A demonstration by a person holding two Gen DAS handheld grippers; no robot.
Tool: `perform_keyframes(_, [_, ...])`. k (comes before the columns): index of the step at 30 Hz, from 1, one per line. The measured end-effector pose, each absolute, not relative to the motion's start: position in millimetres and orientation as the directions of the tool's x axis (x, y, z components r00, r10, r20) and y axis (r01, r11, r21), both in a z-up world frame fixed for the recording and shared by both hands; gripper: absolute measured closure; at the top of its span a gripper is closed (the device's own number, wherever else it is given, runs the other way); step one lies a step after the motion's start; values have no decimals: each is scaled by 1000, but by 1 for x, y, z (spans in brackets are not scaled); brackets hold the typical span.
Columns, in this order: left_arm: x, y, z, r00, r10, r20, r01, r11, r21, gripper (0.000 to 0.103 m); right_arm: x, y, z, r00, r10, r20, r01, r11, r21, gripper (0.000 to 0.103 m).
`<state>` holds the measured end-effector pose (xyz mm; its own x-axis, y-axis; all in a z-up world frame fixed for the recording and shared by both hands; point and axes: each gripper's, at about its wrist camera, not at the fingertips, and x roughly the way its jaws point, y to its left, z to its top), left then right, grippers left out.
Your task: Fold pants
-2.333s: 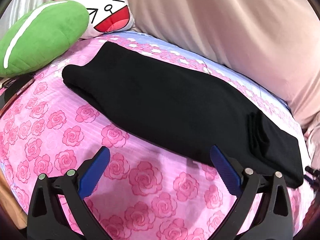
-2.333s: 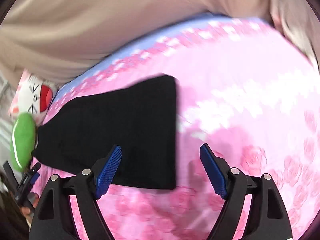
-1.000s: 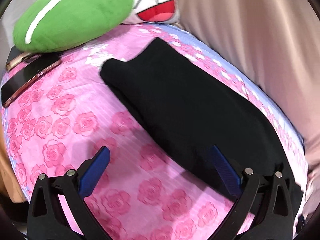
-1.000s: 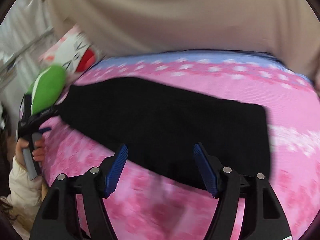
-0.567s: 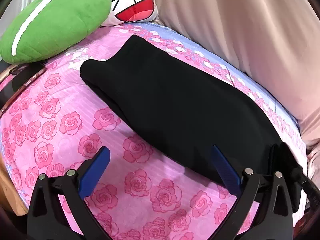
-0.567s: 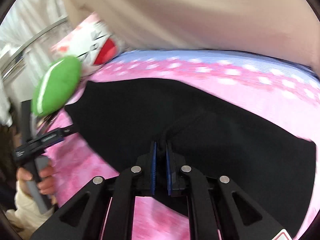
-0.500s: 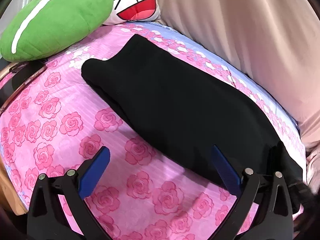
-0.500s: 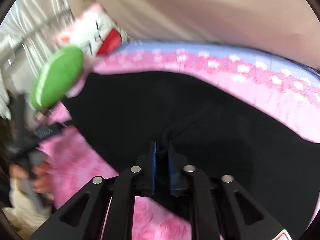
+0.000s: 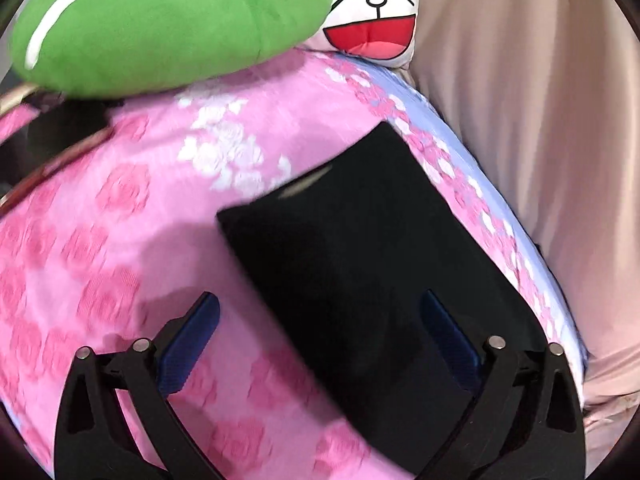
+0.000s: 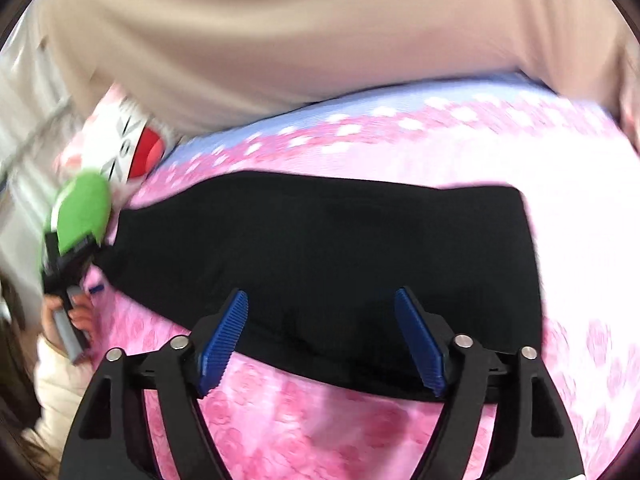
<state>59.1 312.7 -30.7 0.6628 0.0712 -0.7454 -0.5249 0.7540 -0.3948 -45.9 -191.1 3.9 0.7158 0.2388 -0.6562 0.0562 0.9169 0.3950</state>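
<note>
The black pants (image 9: pixel 360 248) lie folded lengthwise on the pink rose bedspread (image 9: pixel 100 240). In the left wrist view their squared end points toward the pillows. My left gripper (image 9: pixel 320 328) is open and empty, low over the near edge of the pants. In the right wrist view the pants (image 10: pixel 340 248) stretch as a long black strip from left to right. My right gripper (image 10: pixel 320 332) is open and empty, just over their near edge. The left gripper (image 10: pixel 66 264) shows at the far left of that view, held in a hand.
A green leaf-shaped pillow (image 9: pixel 160 20) and a white cartoon-face pillow (image 9: pixel 376 12) lie at the head of the bed. A beige curtain (image 9: pixel 540 120) hangs along the far side. A dark flat object (image 9: pixel 48 140) lies under the green pillow.
My right gripper, shut on a pinch of the pants half a second ago, has opened and let go. My left gripper has moved toward the pillow end of the pants.
</note>
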Motion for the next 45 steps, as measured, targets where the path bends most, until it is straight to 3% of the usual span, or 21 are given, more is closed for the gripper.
perform_keyframes(1, [64,313,-31,666,56,-743,-514,757,-403,49,-49,-203,-1,718,226,-658,96,904,416,27])
perform_keyframes(2, [69,316,-32,655,62,-753,-529,749,-398,56,-54,-219,-5,722,216,-658,140,885,445,27])
perform_keyframes(3, [72,320,-33,658,35,-752,-528,734,-428,83,-59,-230,-7,725,220,-652,157,870,468,27])
perform_keyframes(6, [78,324,-29,670,-21,-742,-506,719,-477,88,-77,-269,-13,747,207,-632,234,807,542,25])
perform_keyframes(9, [75,285,10,709,68,-702,-453,807,-379,89,-90,-292,-17,750,157,-643,295,790,538,25])
perform_keyframes(14, [57,127,87,815,-52,-576,-92,971,-219,89,-99,-311,-17,763,125,-634,323,776,542,25])
perform_keyframes(17, [49,34,82,761,-212,-613,127,976,-179,88,-102,-315,-18,768,113,-630,319,786,529,23])
perform_keyframes(22, [34,-92,-2,566,-276,-777,353,933,-75,76,-106,-323,-36,755,143,-640,315,777,545,22])
perform_keyframes(24, [13,-110,-9,641,-192,-743,343,938,54,74,-110,-325,-40,751,159,-640,311,771,556,22])
perform_keyframes(26, [-5,-106,4,679,-189,-709,347,934,84,59,-112,-326,-40,752,169,-638,305,768,563,22])
perform_keyframes(27, [-11,-96,14,658,-248,-712,366,930,15,26,-113,-325,-38,755,180,-631,290,772,566,22])
perform_keyframes(28, [-12,-85,22,639,-297,-709,371,927,-54,10,-112,-322,-33,763,188,-619,270,777,569,22])
perform_keyframes(29, [-15,-65,35,637,-361,-681,363,920,-147,11,-110,-319,-28,773,203,-601,242,782,575,22])
perform_keyframes(31, [-19,-40,53,679,-351,-645,314,933,-177,10,-102,-309,-20,783,253,-568,180,782,596,21])
perform_keyframes(36, [-12,22,67,765,-175,-620,107,984,-146,10,-51,-264,-23,704,487,-516,14,718,696,20])
perform_keyframes(41, [-3,80,50,763,53,-644,-101,994,-38,10,-17,-215,-30,663,474,-580,-19,785,620,20])
perform_keyframes(44, [4,104,37,735,83,-673,-154,987,-47,10,2,-184,-35,617,573,-540,-87,731,676,36])
perform_keyframes(45, [6,111,35,727,73,-682,-161,985,-65,10,6,-174,-35,615,555,-560,-90,755,649,62])
